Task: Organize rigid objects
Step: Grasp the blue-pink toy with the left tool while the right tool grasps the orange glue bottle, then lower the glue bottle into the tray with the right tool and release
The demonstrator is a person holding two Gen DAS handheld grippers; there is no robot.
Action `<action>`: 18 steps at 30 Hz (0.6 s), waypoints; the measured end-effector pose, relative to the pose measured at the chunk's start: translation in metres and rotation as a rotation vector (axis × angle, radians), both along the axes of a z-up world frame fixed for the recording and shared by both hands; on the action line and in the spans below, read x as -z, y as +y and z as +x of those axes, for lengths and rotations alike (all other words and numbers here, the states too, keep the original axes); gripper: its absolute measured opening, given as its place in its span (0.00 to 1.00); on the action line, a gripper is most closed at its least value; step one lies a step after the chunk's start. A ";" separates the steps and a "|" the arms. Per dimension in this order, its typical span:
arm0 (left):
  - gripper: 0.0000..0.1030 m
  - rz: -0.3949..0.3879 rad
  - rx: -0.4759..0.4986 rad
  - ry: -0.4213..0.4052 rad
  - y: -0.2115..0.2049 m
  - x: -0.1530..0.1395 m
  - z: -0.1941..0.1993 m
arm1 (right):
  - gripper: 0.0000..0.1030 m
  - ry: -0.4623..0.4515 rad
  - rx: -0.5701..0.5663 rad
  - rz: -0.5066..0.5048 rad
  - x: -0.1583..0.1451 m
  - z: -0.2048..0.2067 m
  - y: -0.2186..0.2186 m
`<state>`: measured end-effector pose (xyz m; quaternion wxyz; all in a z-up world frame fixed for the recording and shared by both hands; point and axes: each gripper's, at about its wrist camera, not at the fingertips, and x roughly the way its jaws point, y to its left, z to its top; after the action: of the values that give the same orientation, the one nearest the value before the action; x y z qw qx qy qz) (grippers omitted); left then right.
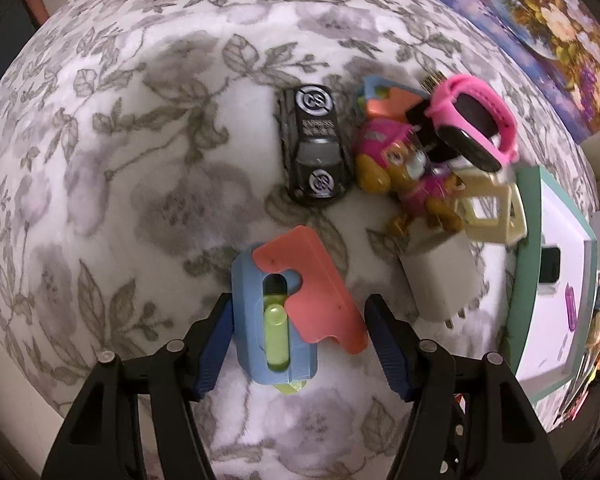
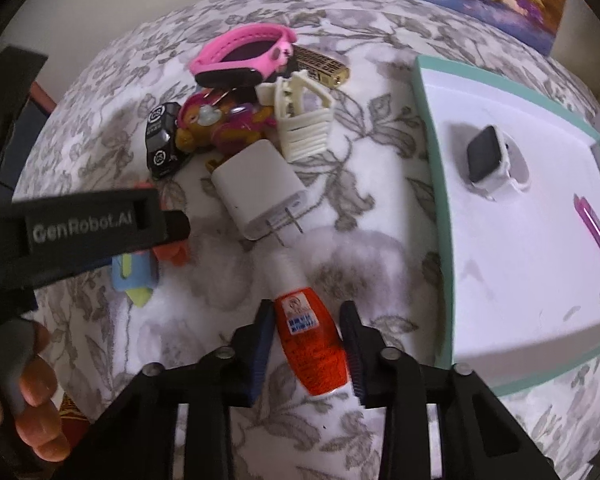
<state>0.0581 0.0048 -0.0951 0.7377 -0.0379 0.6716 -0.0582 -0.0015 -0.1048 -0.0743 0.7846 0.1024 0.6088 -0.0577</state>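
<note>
- Left wrist view: the left gripper [image 1: 300,336] is open, its fingers on either side of a blue, orange and green plastic toy [image 1: 288,304] lying on the flowered cloth [image 1: 100,160]; the left pad is at its blue side, the right one apart.
- Beyond lie a black toy car [image 1: 315,144], a dog figure [image 1: 400,168] and a white charger [image 1: 440,280].
- Right wrist view: the right gripper [image 2: 306,344] is open around an orange glue bottle [image 2: 310,340] lying on the cloth.
- To the right, a white tray [image 2: 432,152] holds a watch [image 2: 488,160].

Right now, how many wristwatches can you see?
2. A pink-strapped, dark-faced wristwatch tops the toy pile on the floral cloth; a white-strapped, black-faced wristwatch lies inside the green-rimmed white tray. Others could be hidden.
</note>
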 end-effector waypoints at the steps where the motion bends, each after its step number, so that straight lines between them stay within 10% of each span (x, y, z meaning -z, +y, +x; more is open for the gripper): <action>1: 0.63 -0.002 0.007 -0.001 -0.003 0.000 -0.004 | 0.31 0.001 0.002 0.003 -0.001 -0.001 -0.002; 9: 0.63 -0.018 -0.004 -0.015 0.000 -0.008 -0.027 | 0.31 -0.019 0.031 0.066 -0.007 -0.015 -0.015; 18: 0.63 -0.051 0.012 -0.207 -0.016 -0.067 -0.051 | 0.31 -0.158 0.139 0.136 -0.052 -0.041 -0.069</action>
<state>0.0069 -0.0112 -0.0283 0.8016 -0.0464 0.5903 -0.0829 -0.0422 -0.1736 -0.0220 0.8155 0.2016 0.5390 -0.0620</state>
